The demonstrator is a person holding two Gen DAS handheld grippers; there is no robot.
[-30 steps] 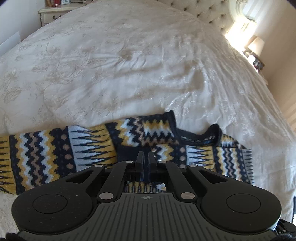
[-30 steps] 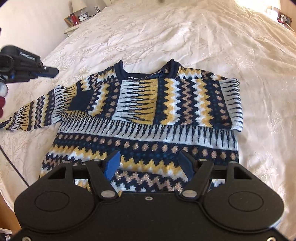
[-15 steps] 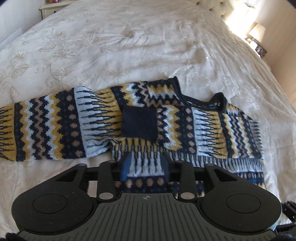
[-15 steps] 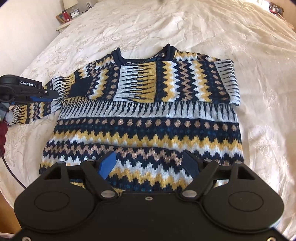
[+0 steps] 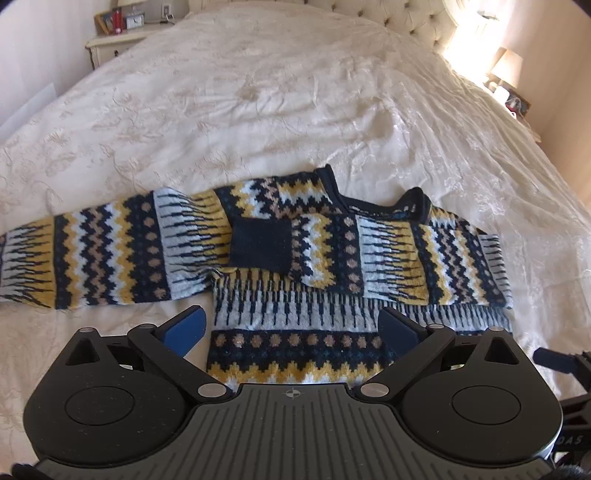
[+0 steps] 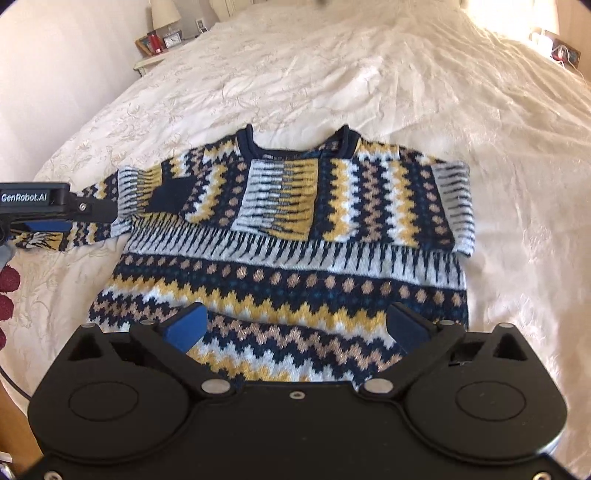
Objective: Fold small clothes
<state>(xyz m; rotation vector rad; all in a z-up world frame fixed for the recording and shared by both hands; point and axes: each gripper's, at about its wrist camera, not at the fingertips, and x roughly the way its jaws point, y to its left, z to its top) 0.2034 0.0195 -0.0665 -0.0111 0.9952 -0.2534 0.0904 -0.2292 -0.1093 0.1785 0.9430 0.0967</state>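
A navy, yellow, white and tan patterned knit sweater (image 6: 288, 229) lies flat on the cream bedspread (image 6: 332, 74), collar away from me. Its right sleeve is folded across the chest, cuff (image 6: 171, 197) near the left shoulder. Its left sleeve (image 5: 92, 254) stretches out flat to the left. My left gripper (image 5: 291, 328) is open and empty above the sweater's left side; it also shows in the right wrist view (image 6: 55, 210). My right gripper (image 6: 295, 326) is open and empty over the hem.
A nightstand (image 6: 159, 51) with a lamp, clock and frames stands at the far left of the bed. A tufted headboard (image 5: 406, 14) is at the back. Another lamp and small items (image 5: 509, 81) sit at the far right.
My left gripper opened, let go of the sweater near the cuff and pulled back toward me. My right gripper stayed open and drew back slightly over the hem.
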